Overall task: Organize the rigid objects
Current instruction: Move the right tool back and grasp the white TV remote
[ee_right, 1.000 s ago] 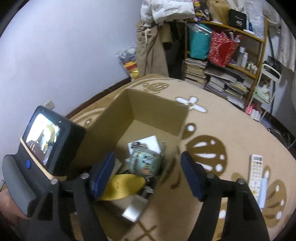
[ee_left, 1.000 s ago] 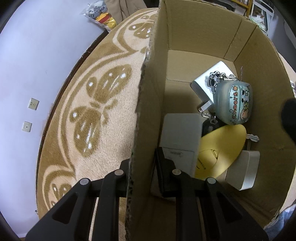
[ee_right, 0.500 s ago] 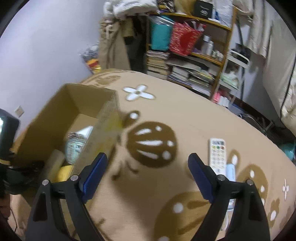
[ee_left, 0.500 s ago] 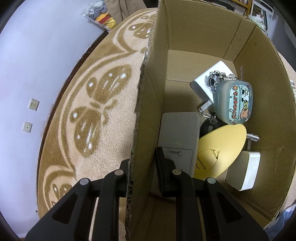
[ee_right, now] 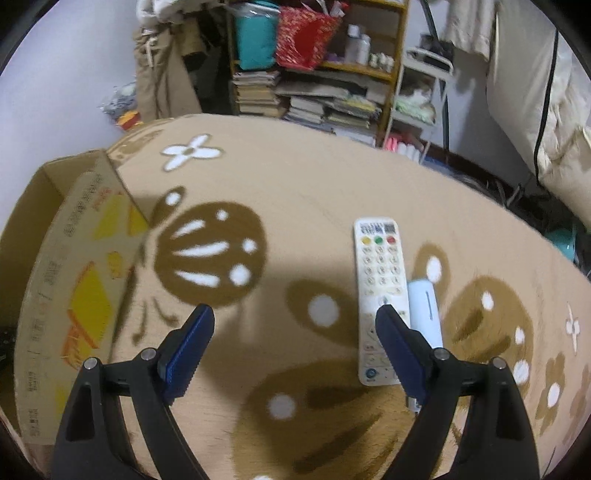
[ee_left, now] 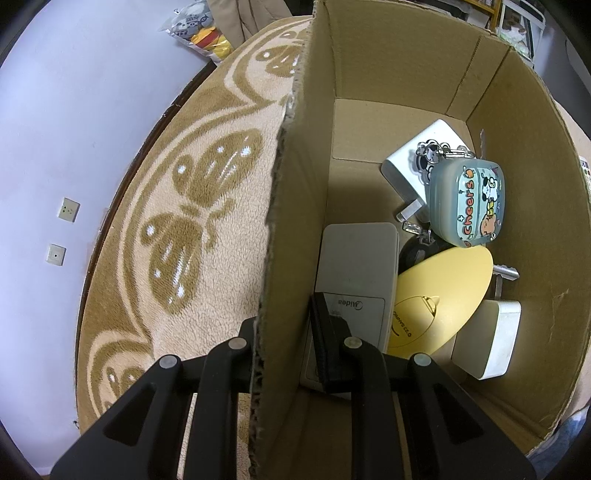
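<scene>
My left gripper (ee_left: 286,325) is shut on the near wall of the cardboard box (ee_left: 291,236), one finger inside and one outside. Inside lie a grey Midea remote (ee_left: 356,266), a yellow oval item (ee_left: 439,295), a cartoon "Cheers" case with keys (ee_left: 465,203), a white charger (ee_left: 421,158) and a white block (ee_left: 487,343). My right gripper (ee_right: 293,332) is open and empty above the carpet. A white remote (ee_right: 378,291) and a pale blue tube (ee_right: 424,310) lie by its right finger. The box also shows at the left of the right wrist view (ee_right: 62,280).
The beige carpet with brown patterns (ee_right: 295,192) covers the floor. A cluttered shelf with books and bags (ee_right: 314,66) stands at the back. A bag of plush toys (ee_left: 199,26) lies by the white wall, which has two sockets (ee_left: 68,210).
My right gripper has swung right, away from the box, and now faces the white remote and tube on the carpet. My left gripper has kept its hold on the box wall.
</scene>
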{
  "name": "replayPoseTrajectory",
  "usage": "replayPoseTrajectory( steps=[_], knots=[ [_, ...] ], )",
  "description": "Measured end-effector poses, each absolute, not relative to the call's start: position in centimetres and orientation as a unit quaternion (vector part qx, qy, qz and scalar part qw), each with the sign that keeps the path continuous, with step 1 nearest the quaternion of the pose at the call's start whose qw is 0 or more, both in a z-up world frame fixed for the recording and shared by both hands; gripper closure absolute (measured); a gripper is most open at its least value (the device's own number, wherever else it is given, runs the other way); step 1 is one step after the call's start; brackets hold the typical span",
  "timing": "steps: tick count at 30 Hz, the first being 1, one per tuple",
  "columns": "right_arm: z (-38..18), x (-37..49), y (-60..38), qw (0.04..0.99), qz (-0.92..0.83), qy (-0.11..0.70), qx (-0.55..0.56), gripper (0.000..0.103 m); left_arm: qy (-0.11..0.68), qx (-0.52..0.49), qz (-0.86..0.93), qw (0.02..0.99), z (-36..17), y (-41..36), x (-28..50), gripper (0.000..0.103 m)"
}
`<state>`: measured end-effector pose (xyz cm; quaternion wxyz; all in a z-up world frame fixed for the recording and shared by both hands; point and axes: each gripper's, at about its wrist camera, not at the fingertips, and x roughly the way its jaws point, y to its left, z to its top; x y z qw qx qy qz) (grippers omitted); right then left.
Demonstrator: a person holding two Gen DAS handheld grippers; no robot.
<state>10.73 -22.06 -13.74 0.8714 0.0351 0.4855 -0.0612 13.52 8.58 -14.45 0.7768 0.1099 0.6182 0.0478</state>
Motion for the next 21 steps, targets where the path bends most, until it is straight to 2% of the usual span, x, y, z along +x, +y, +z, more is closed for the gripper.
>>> replayPoseTrajectory(
  steps=[6, 21],
  knots=[
    [-15.1, 11.8, -25.0, 0.852, -0.058, 0.512, 0.093, 0.009, 0.618, 0.11, 0.048, 0.777, -14.4, 8.6, 13.5, 0.085],
    [-16.3, 13.1, -28.9, 0.837, -0.083, 0.525, 0.132, 0.009, 0.619, 0.11, 0.048, 0.776, -14.4, 8.6, 13.6, 0.085]
  ],
)
